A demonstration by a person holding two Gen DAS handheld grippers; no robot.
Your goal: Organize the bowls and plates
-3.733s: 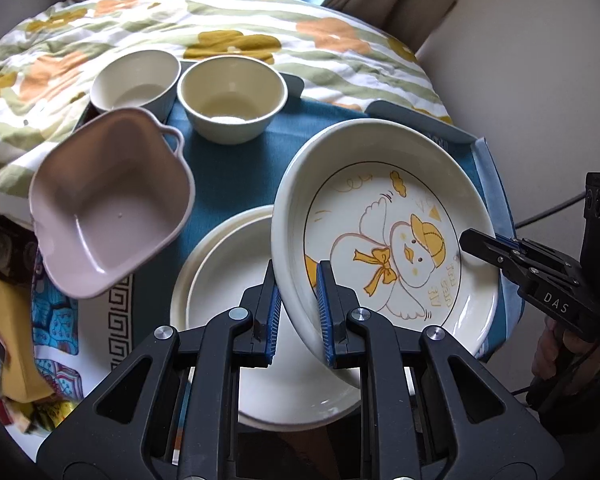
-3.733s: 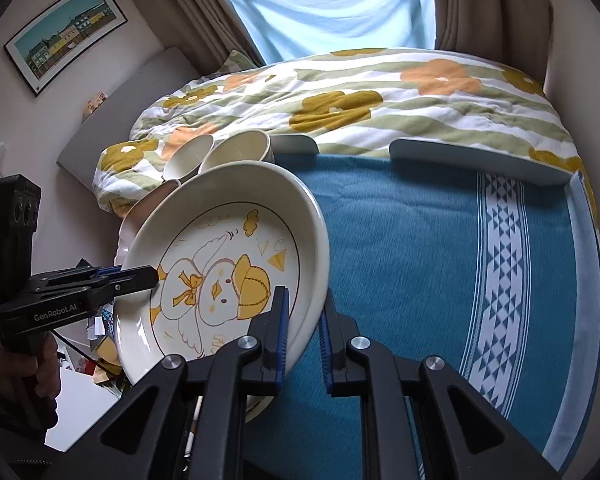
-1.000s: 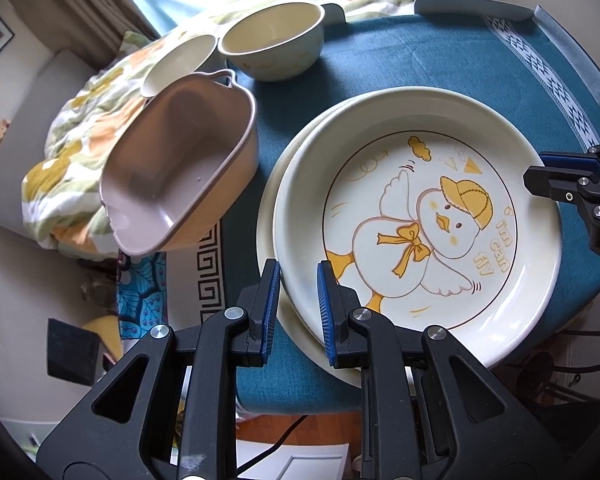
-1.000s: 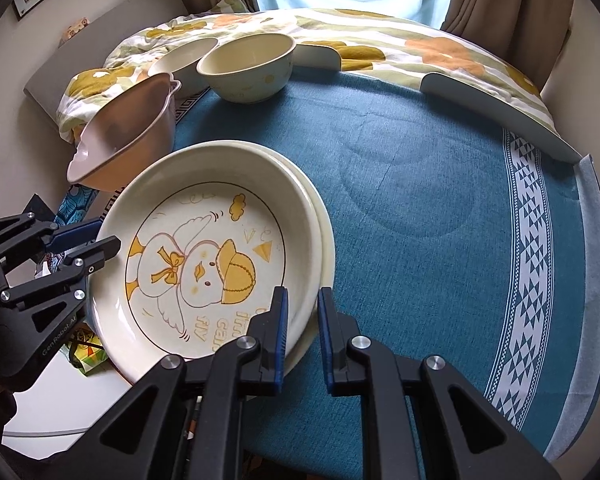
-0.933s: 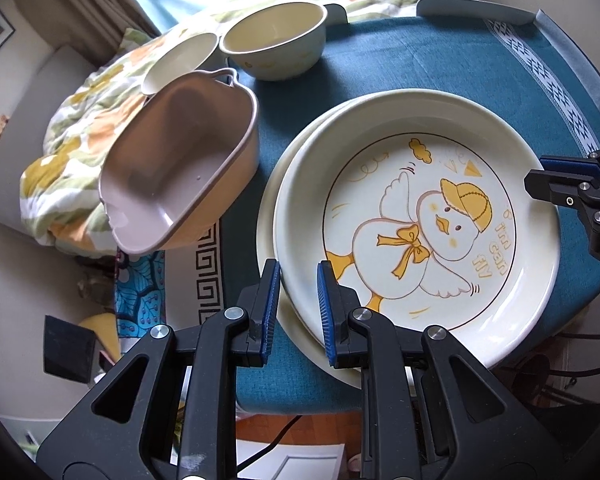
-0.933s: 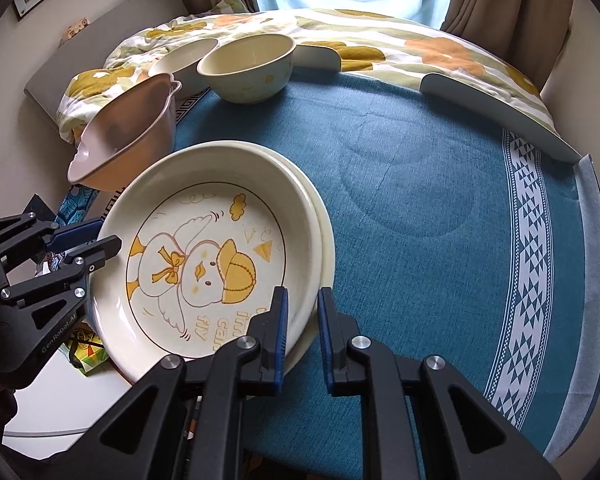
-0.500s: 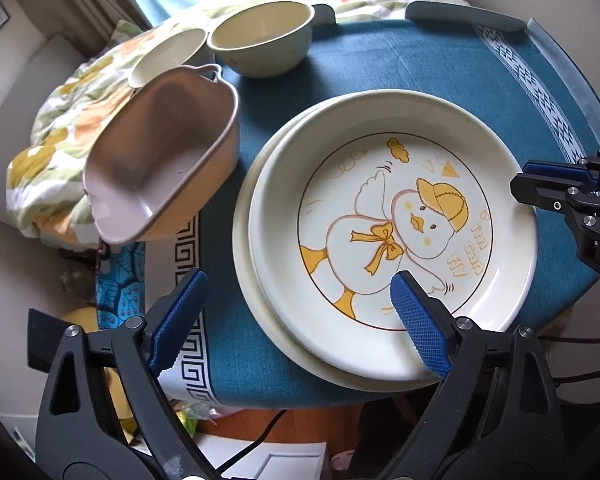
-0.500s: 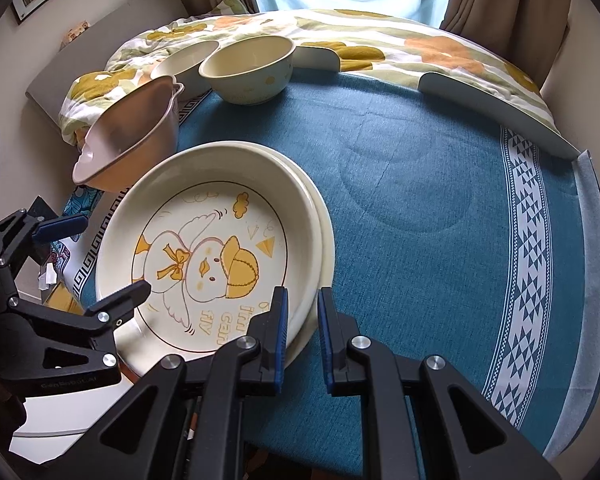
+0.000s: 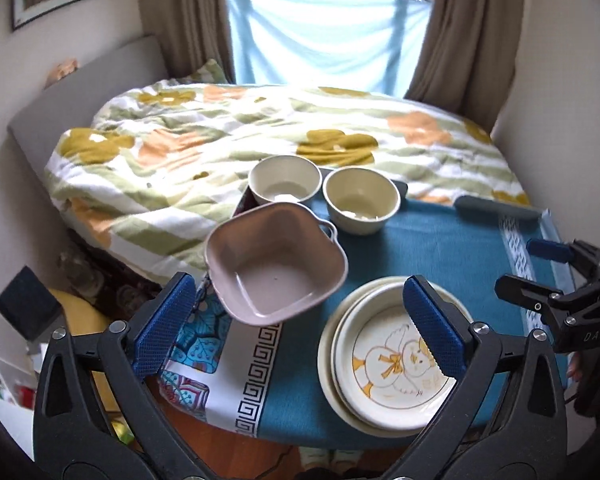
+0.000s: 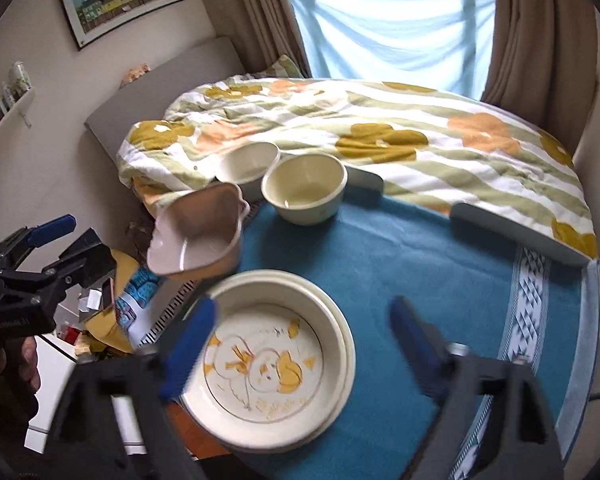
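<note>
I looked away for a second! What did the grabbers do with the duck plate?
Both let go. The left gripper and right gripper opened and pulled back, leaving the duck plate stacked on the plain plate. The pink dish and two bowls stayed put.

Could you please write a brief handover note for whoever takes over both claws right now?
Left claw: open, holding nothing, raised above the table.
Right claw: open, empty, blurred in its own view.
Duck plate: stacked on the plain plate at the near edge of the blue cloth.
Pink square bowl: on the table's left edge, tilted, overhanging.
Two cream bowls: side by side at the far edge, unstacked.
Done: plates stacked.
Left: probably nest the cream bowls and secure the pink bowl.
</note>
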